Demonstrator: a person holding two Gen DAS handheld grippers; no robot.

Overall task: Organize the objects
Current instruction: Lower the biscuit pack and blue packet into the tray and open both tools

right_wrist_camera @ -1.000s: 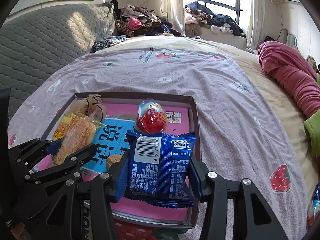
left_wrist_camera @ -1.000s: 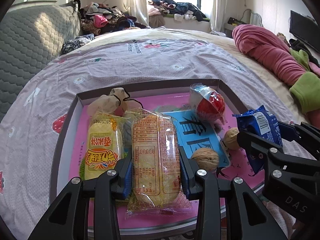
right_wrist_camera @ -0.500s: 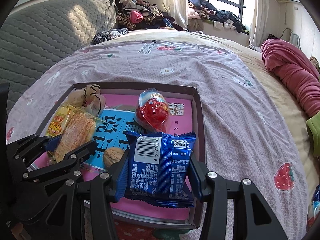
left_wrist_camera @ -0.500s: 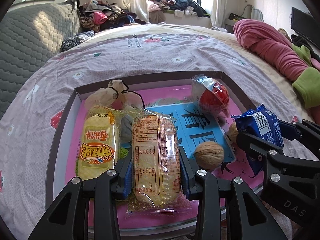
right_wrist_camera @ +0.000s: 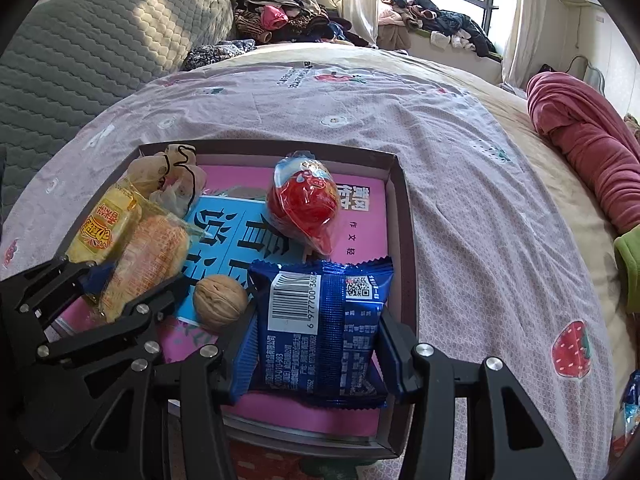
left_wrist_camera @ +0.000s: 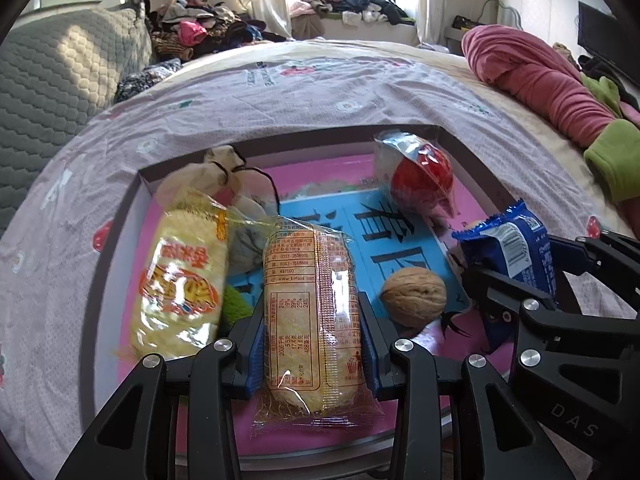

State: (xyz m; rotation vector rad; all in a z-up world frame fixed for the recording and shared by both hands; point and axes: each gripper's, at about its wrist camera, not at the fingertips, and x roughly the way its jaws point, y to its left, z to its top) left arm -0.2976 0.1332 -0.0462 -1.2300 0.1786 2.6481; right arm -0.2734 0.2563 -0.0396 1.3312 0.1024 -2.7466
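Pinching a light, crushable rice cracker pack (left_wrist_camera: 312, 316) by its long sides, the left gripper (left_wrist_camera: 312, 344) is holding over the tray (left_wrist_camera: 120, 240), while the right gripper (right_wrist_camera: 316, 356) is squeezing a soft, slippery blue snack packet (right_wrist_camera: 320, 320) across its middle.

Yellow snack pack (left_wrist_camera: 182, 280) blurred; blue wrapper (right_wrist_camera: 630, 396) cut off at rt edge, can't ID.

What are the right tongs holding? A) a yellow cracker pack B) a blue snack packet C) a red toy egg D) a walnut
B: the right tongs are shut on the blue snack packet, while the walnut lies loose in the box.
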